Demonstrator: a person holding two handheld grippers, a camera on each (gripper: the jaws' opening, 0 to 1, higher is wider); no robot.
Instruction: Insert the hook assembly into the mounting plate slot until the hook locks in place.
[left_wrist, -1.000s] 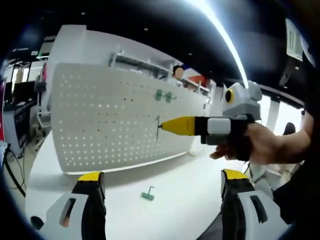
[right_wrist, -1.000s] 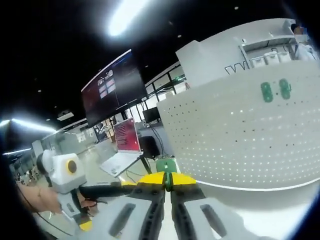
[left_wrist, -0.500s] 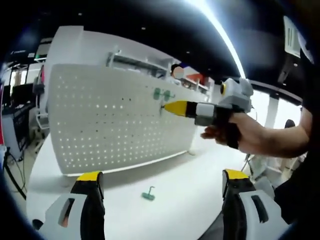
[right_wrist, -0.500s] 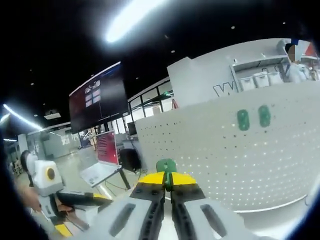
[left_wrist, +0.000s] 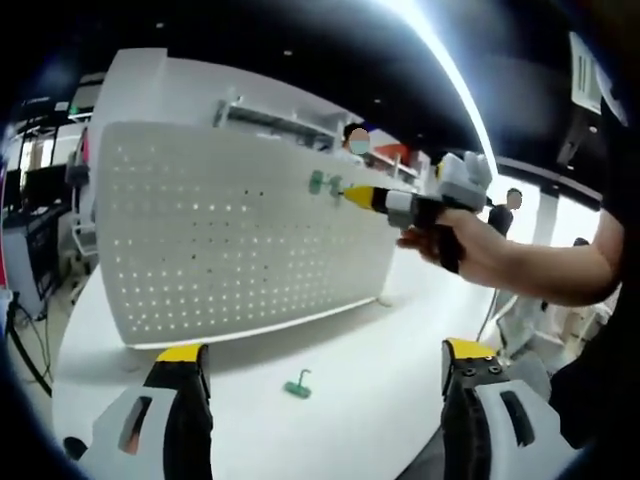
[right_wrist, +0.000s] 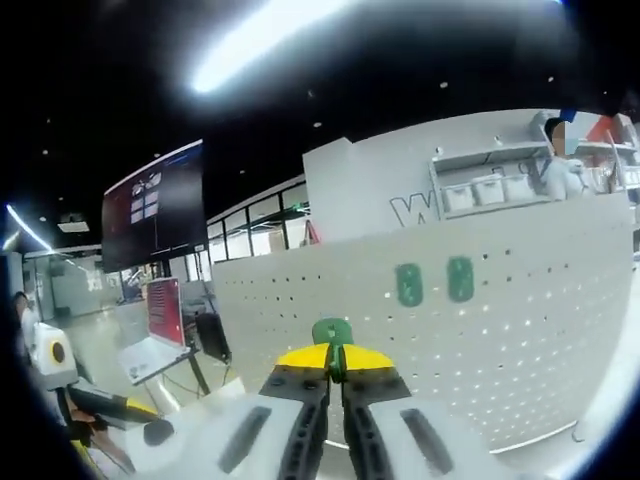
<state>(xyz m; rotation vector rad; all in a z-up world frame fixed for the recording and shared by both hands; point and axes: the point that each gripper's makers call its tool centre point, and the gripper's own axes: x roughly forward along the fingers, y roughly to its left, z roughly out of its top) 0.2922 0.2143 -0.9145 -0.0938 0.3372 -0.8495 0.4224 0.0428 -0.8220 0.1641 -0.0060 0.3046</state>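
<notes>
White tabletop (left_wrist: 360, 370) and a standing perforated panel (left_wrist: 220, 240) set the scene in an open workshop, where screens and shelving fill the background under a long ceiling light. The right gripper (right_wrist: 335, 365), held up by a hand (left_wrist: 470, 255), carries a green hook assembly (right_wrist: 331, 333) pinched between its closed jaws, the yellow tips meeting around the hook's stem so the rounded head sticks out in front. In the left gripper view the right gripper's yellow nose (left_wrist: 360, 197) points at the panel close to two green fittings (left_wrist: 325, 184) already mounted high on its face; whether it touches the board cannot be told. That grip, with the head leading, appears chosen so the hook can be pushed straight into a slot. The right gripper view frames the same pair of fittings (right_wrist: 433, 282) just above and right of the held hook, suggesting the approach is lined up near them but the hook is not yet seated. The left gripper (left_wrist: 325, 375) hangs low over the tabletop with its jaws wide apart and empty, seemingly kept back so panel, hook and arm all sit in frame. A second green hook (left_wrist: 296, 386) lies loose on the tabletop in front of the panel, between the left jaws as seen from that camera.
</notes>
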